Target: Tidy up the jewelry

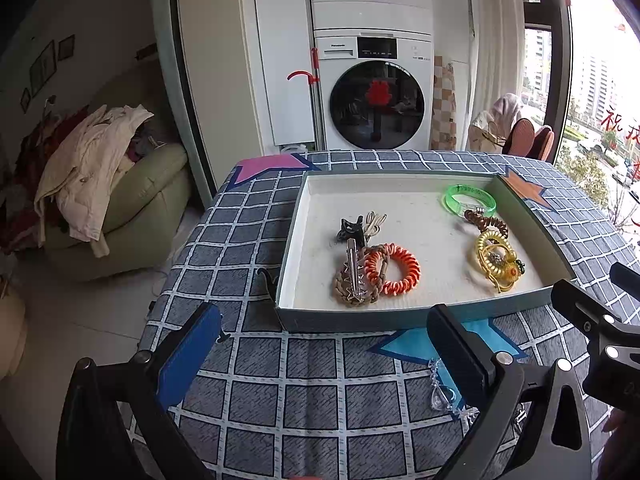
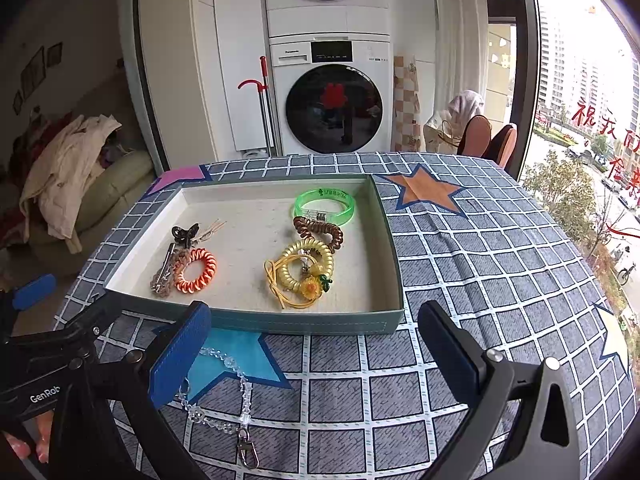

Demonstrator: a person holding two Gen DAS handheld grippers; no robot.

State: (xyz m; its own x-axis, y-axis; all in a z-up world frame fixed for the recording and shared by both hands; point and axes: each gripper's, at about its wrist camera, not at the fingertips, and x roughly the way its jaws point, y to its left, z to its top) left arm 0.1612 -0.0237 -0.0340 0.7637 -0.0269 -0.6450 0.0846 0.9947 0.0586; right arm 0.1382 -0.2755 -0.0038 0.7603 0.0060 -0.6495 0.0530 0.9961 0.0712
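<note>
A shallow green-sided tray (image 1: 400, 317) (image 2: 304, 324) sits on the checked tablecloth. It holds an orange coil hair tie (image 1: 392, 270) (image 2: 196, 270), a braided brown band with a silver clip (image 1: 354, 276), a black claw clip (image 1: 351, 230), a green bangle (image 1: 470, 199) (image 2: 325, 205), a brown coil (image 1: 486, 222) and a yellow coil with a flower charm (image 1: 496, 262) (image 2: 302, 272). A clear bead chain (image 2: 224, 392) (image 1: 440, 392) lies on the cloth before the tray, near my right gripper's left finger. Left gripper (image 1: 324, 356) and right gripper (image 2: 316, 364) are both open and empty.
A small black clip (image 1: 267, 278) lies on the cloth beside the tray's left side. Coloured star stickers mark the cloth, a blue one (image 2: 236, 360) under the chain. A washer and dryer stand beyond the table; a sofa with clothes is at left.
</note>
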